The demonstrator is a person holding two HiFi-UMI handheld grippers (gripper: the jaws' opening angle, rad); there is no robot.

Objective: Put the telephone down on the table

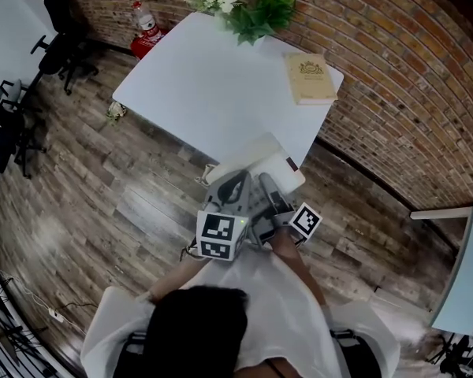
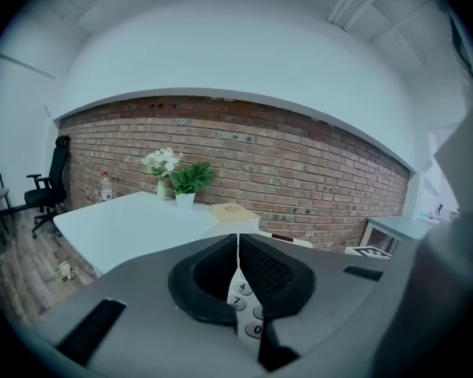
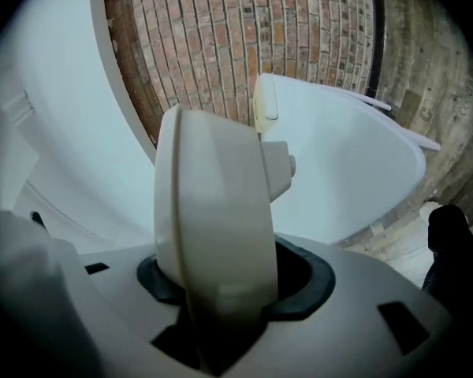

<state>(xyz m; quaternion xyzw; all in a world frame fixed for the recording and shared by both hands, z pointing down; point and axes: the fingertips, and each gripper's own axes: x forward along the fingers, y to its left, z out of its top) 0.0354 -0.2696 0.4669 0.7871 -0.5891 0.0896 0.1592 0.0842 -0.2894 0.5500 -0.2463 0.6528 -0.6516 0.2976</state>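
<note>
The white telephone [image 1: 262,162] is held between both grippers in front of the person, at the near corner of the white table [image 1: 205,85]. My left gripper [image 1: 230,189] is shut on a thin edge of the telephone [image 2: 244,302], where keypad digits show between the dark pads. My right gripper [image 1: 273,201] is shut on its thick cream body [image 3: 213,211], which stands on edge between the jaws. In the left gripper view the left gripper [image 2: 238,246] points toward the table [image 2: 134,219]. From the right gripper [image 3: 221,283] the table [image 3: 339,179] shows tilted sideways.
A tan book [image 1: 310,77] lies on the table's far right corner. White flowers and a green plant [image 1: 244,6] stand at its far edge by the brick wall. A red object with a bottle [image 1: 146,30] and office chairs [image 1: 63,38] stand on the wood floor to the left.
</note>
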